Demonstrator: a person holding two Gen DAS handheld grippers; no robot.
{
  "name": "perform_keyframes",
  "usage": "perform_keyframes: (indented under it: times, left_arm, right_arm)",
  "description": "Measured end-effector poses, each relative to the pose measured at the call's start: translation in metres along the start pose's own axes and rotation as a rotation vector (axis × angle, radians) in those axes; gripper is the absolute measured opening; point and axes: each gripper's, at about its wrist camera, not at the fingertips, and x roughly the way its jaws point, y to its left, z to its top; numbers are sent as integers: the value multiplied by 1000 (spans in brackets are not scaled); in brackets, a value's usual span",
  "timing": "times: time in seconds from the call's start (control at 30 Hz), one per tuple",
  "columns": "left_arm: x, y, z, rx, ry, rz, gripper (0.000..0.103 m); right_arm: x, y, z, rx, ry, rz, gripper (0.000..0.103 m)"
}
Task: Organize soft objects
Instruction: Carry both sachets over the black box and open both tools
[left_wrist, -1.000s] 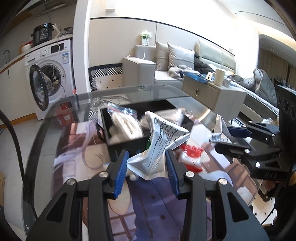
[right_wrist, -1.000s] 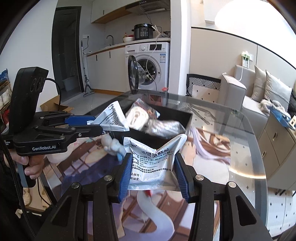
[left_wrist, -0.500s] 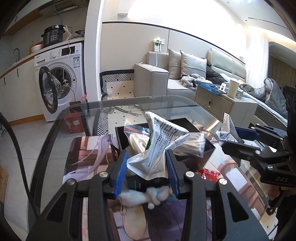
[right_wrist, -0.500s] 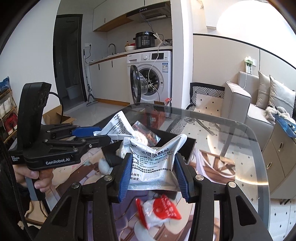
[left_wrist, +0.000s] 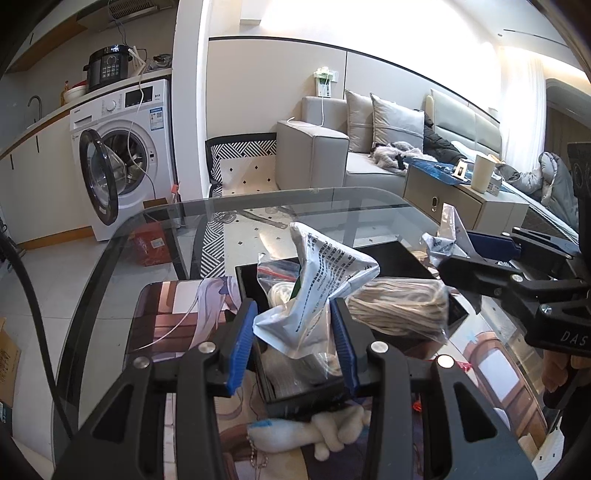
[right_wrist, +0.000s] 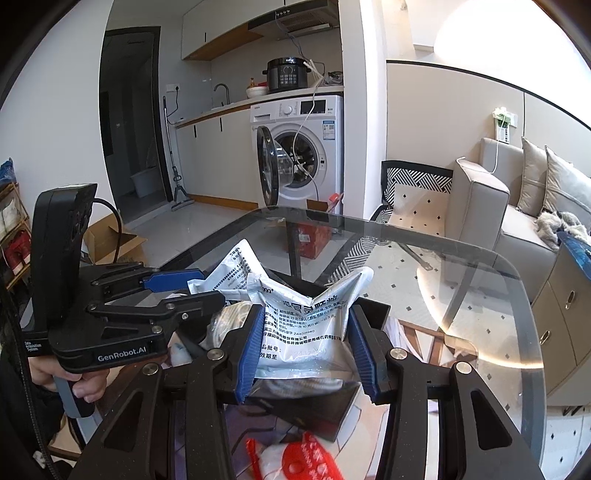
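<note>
Left gripper (left_wrist: 293, 334) clamped on a crumpled silver pouch (left_wrist: 317, 291), held just over a black box (left_wrist: 406, 254). Right gripper (right_wrist: 304, 345) clamped likewise on a second pouch (right_wrist: 306, 321) (printed side showing), above the same box. Inside, below the left pads: bagged cord (left_wrist: 399, 308). Nearer than the box: a white plush toy (left_wrist: 310, 434), a red packet (right_wrist: 295, 458).

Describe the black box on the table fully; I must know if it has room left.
The black box is a shallow, open-topped, matte rectangular bin on the glass table, partly over a printed mat. It holds clear bags of pale cord heaped above its rim. A white plush toy lies against its near wall. Both grippers' held sachets hover over it. It looks nearly full.
</note>
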Motion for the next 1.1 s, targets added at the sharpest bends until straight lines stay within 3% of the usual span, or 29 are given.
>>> perform_keyframes:
  times: [0.43, 0.87, 1.1]
  left_arm:
    - [31, -3, 4, 30, 40, 0, 40]
    - [43, -7, 4, 67, 54, -3, 41]
    - [42, -10, 4, 77, 58, -2, 45]
  right_arm:
    - [52, -4, 0, -12, 80, 2, 45]
    - [78, -9, 5, -19, 130, -3, 45]
    - [81, -9, 5, -13, 154, -14, 56]
